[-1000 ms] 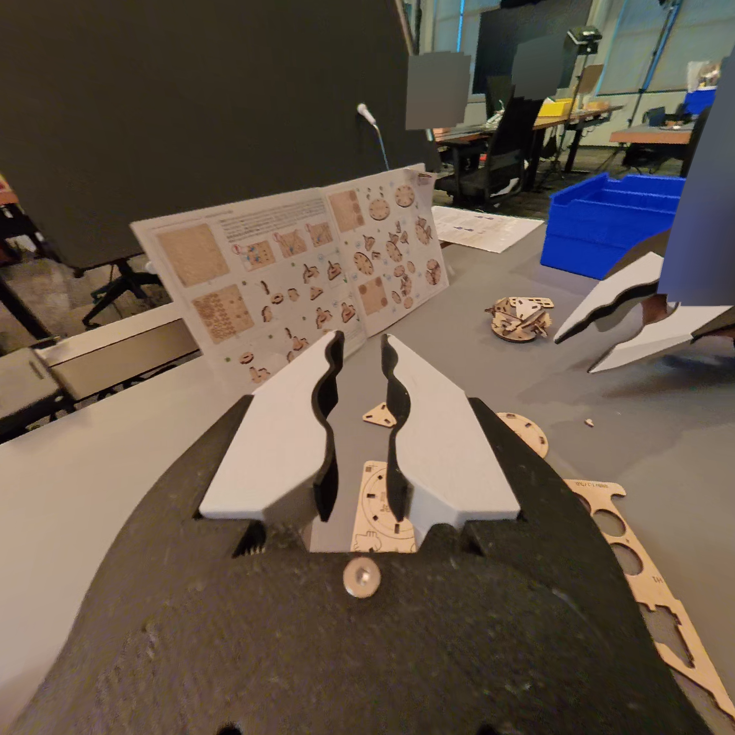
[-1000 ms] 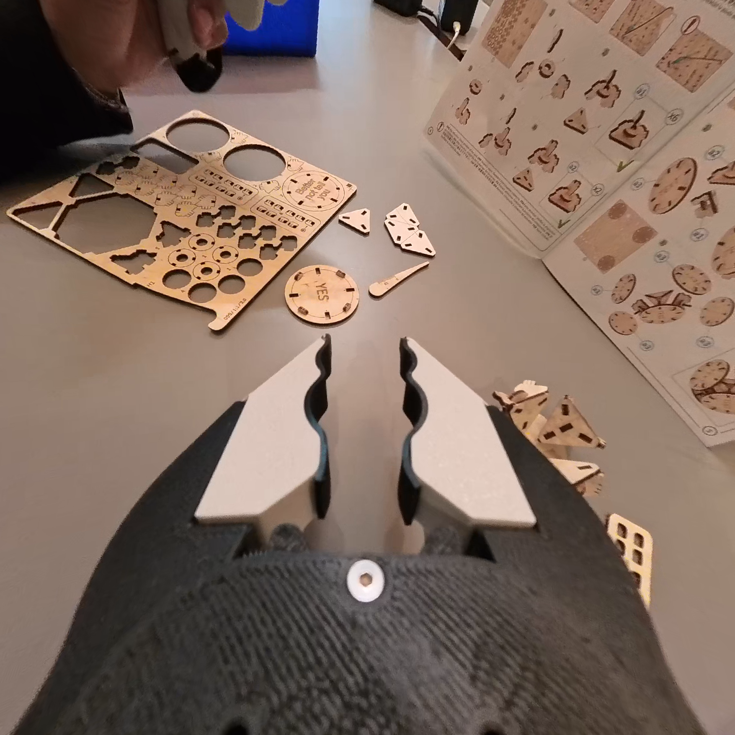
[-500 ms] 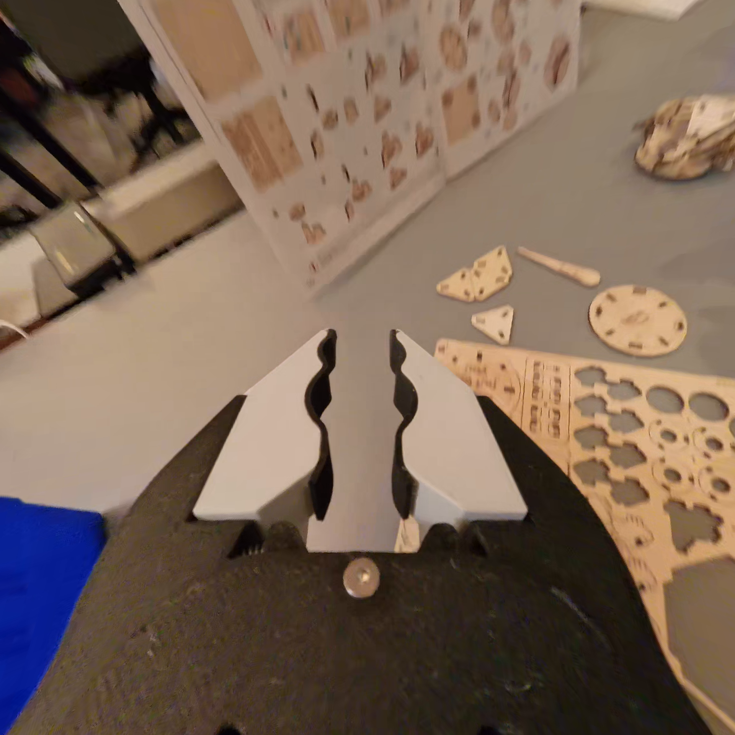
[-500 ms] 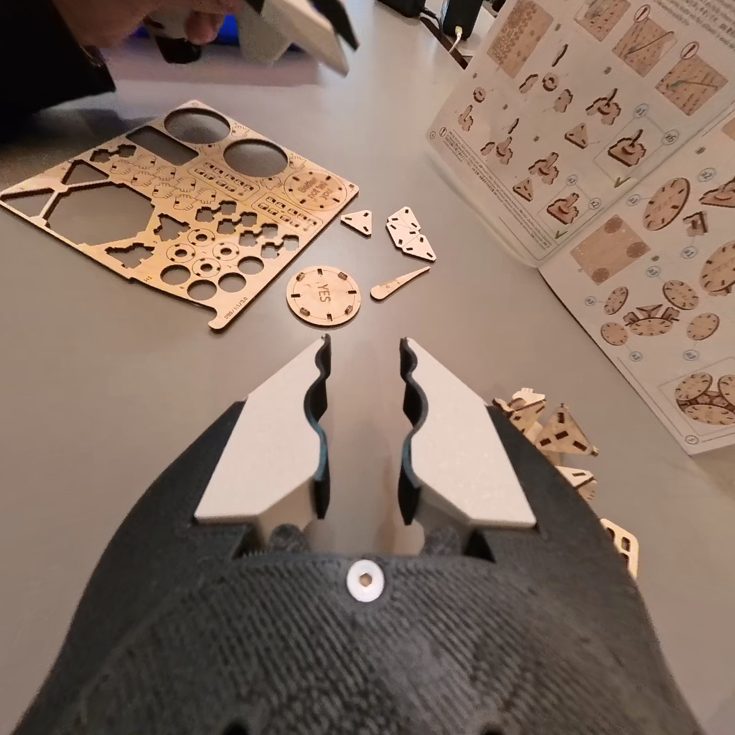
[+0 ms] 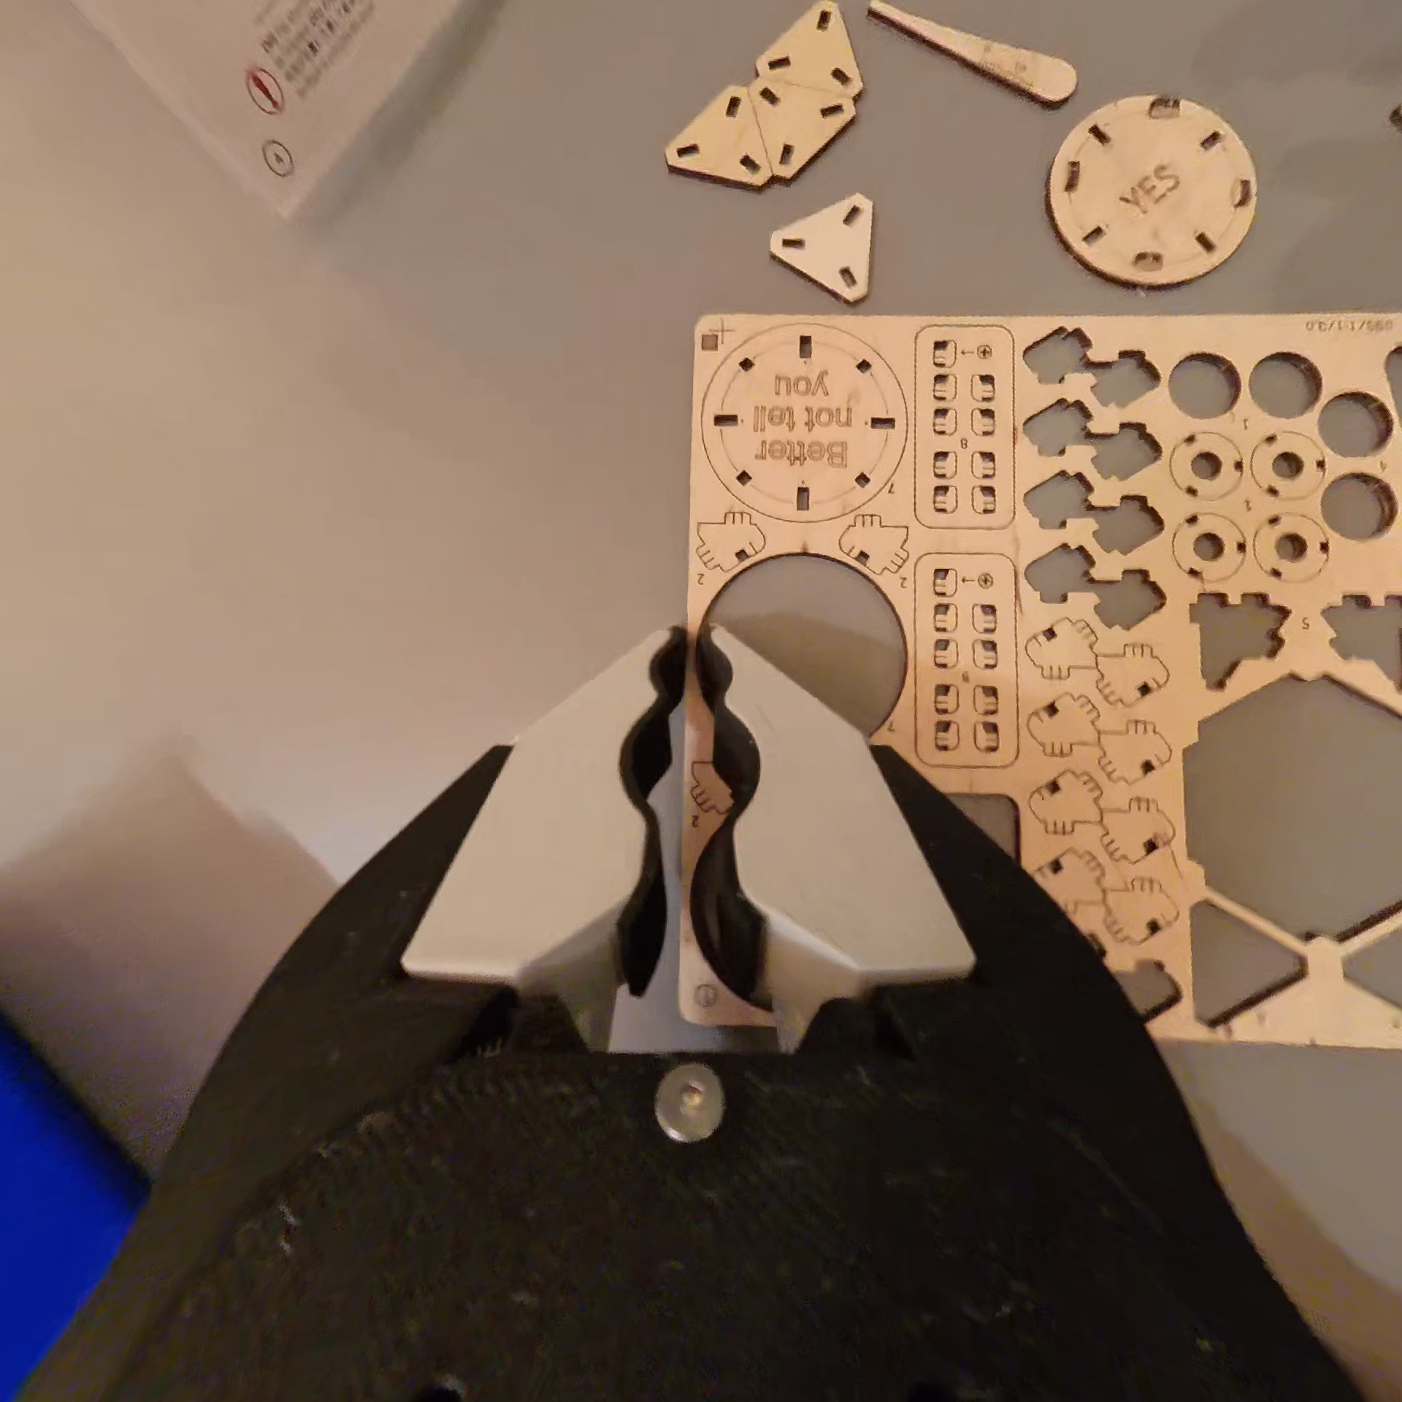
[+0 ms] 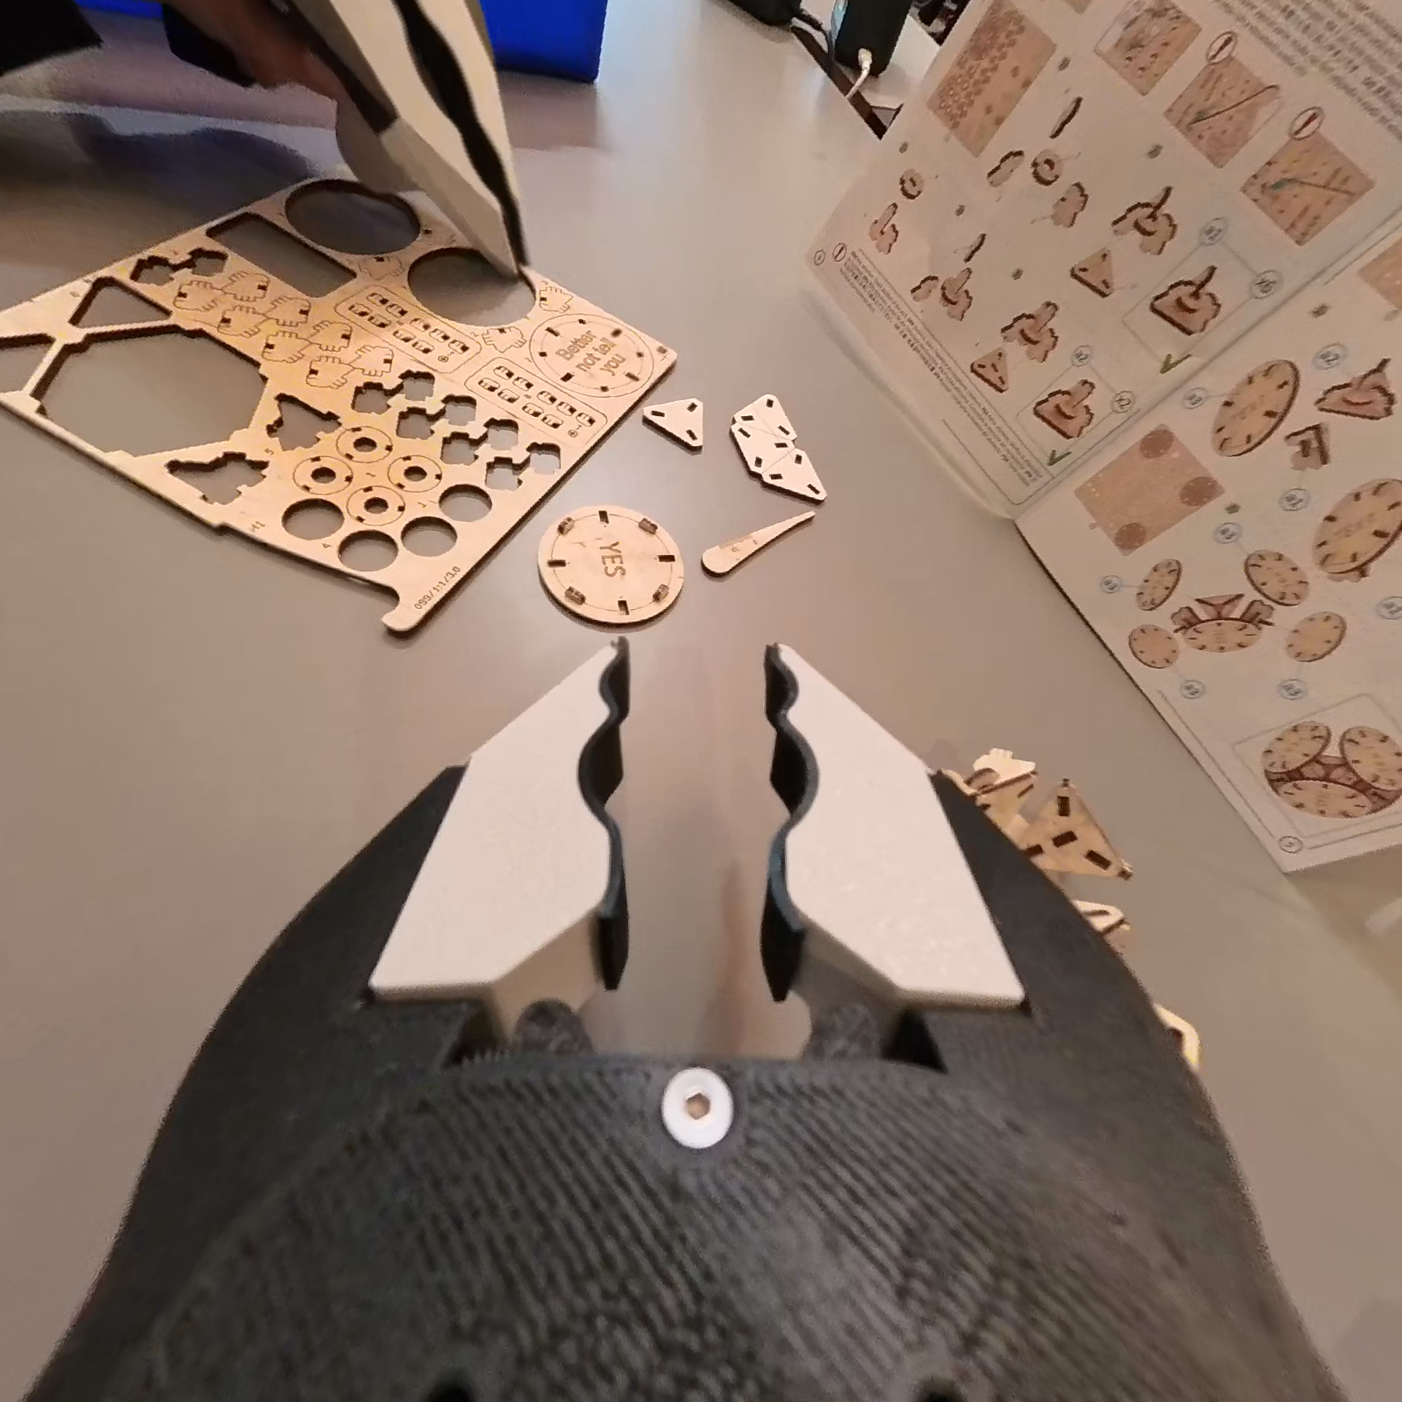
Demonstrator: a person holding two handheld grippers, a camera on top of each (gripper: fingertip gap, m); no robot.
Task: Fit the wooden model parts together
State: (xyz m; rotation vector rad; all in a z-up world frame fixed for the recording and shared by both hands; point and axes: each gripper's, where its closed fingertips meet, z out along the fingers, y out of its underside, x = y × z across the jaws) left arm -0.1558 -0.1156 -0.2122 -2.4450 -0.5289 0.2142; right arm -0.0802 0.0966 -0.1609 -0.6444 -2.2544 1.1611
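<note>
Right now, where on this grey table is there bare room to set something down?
Free: the grey tabletop left of the right gripper, below the laser-cut plywood sheet. Crowded: around the round wooden disc and triangular wooden pieces, toward the paper instruction booklet.

The left gripper (image 5: pixel 689 637), grey-fingered on a black body, points down at a grey table (image 5: pixel 303 493). Its fingertips are nearly together at the left edge of a flat laser-cut plywood sheet (image 5: pixel 986 576), beside a round cut-out. Beyond lie a small wooden triangle (image 5: pixel 828 246), an engraved wooden disc (image 5: pixel 1152 191) and a tapered wooden stick (image 5: pixel 979 51).
</note>
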